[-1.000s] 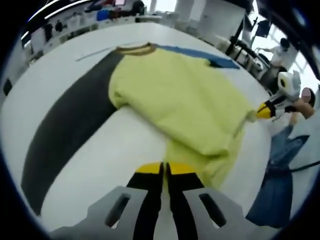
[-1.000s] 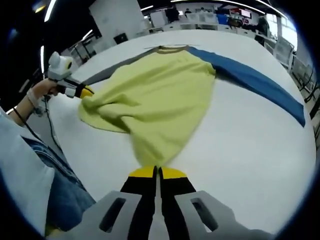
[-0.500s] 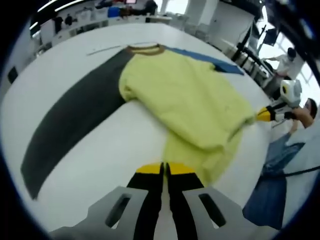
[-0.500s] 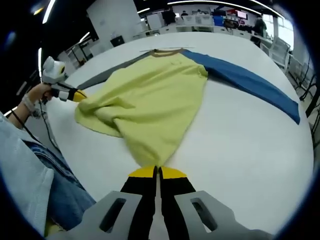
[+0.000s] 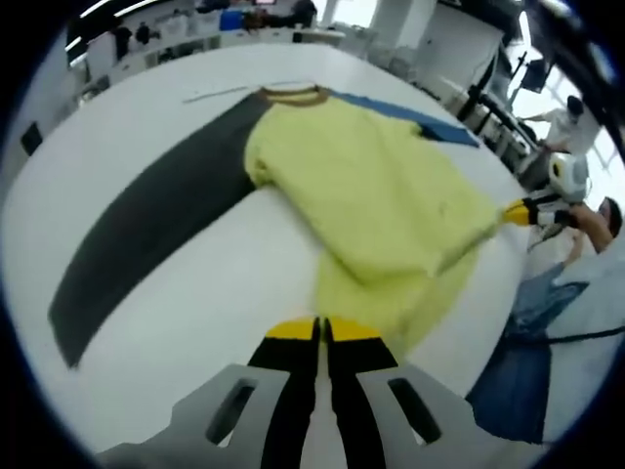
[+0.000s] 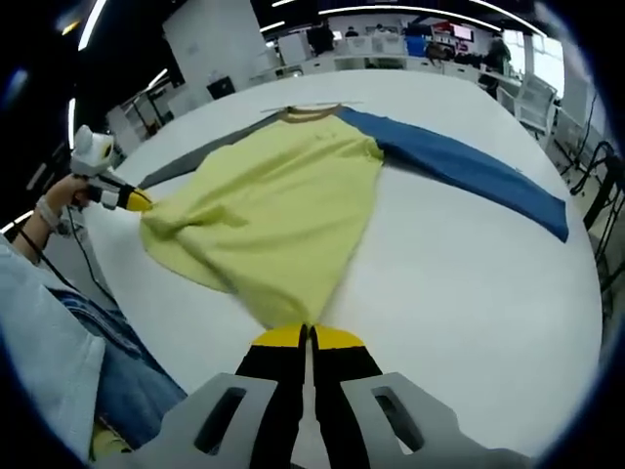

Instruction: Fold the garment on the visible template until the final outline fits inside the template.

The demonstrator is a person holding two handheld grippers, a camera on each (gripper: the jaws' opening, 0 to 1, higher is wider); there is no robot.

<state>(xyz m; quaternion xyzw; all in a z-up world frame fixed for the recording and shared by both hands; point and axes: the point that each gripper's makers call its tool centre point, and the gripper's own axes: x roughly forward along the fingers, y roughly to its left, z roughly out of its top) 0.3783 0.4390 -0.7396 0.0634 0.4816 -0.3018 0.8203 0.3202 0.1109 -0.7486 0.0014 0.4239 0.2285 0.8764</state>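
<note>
A long-sleeved garment lies across the white table (image 5: 107, 127): yellow body (image 5: 371, 186), dark grey sleeve (image 5: 156, 215), blue sleeve (image 5: 415, 112), brown collar (image 5: 291, 94) at the far end. My left gripper (image 5: 320, 328) is shut on one corner of the yellow hem. In the right gripper view the yellow body (image 6: 283, 195) runs from the collar (image 6: 311, 112) to my right gripper (image 6: 306, 335), shut on the other hem corner. The hem sags in folds between the two. The right gripper (image 5: 522, 212) appears at the right of the left gripper view, the left gripper (image 6: 127, 198) at the left of the right gripper view.
The blue sleeve (image 6: 459, 166) stretches toward the table's (image 6: 469, 293) right edge, and the grey sleeve (image 6: 190, 164) runs off to the left. A person's jeans (image 6: 117, 376) and hand (image 6: 59, 195) sit at the near edge. Desks and chairs (image 6: 532, 98) stand beyond the table.
Both grippers have drawn back toward the near table edge with the hem held. The yellow body has stretched out longer and flatter, with less bunching.
</note>
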